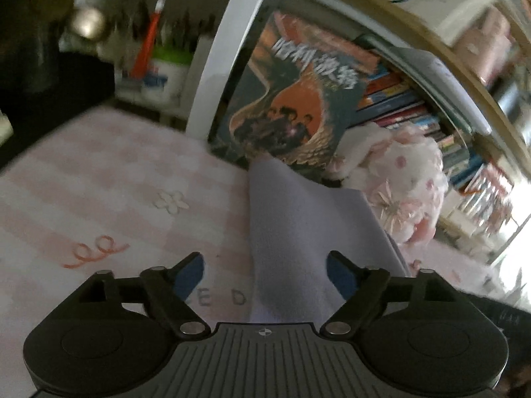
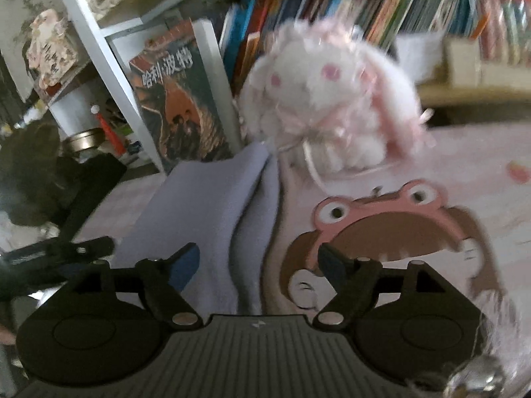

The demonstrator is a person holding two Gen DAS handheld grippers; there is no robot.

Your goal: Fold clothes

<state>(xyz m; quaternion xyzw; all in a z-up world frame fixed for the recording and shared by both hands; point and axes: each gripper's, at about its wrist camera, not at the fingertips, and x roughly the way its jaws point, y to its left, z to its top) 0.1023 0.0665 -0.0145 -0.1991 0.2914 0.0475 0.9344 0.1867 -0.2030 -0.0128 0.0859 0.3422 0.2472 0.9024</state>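
A pale lilac garment [image 1: 298, 225] lies folded in a long strip on the pink checked bed cover [image 1: 99, 179]. My left gripper [image 1: 265, 273] is open over its near end, with the cloth lying between the jaws, nothing held. In the right wrist view the same lilac garment [image 2: 212, 205] runs away from me with a lengthwise crease. My right gripper [image 2: 259, 263] is open above its near end and empty. The other gripper's dark body [image 2: 59, 248] shows at the left edge.
A white and pink plush rabbit [image 2: 325, 99] sits at the garment's far end, against a bookshelf [image 2: 365, 6] with a large standing book [image 2: 179, 99]. A frog-hat cartoon print [image 2: 381, 232] is on the cover to the right. A white shelf post [image 1: 219, 53] stands behind.
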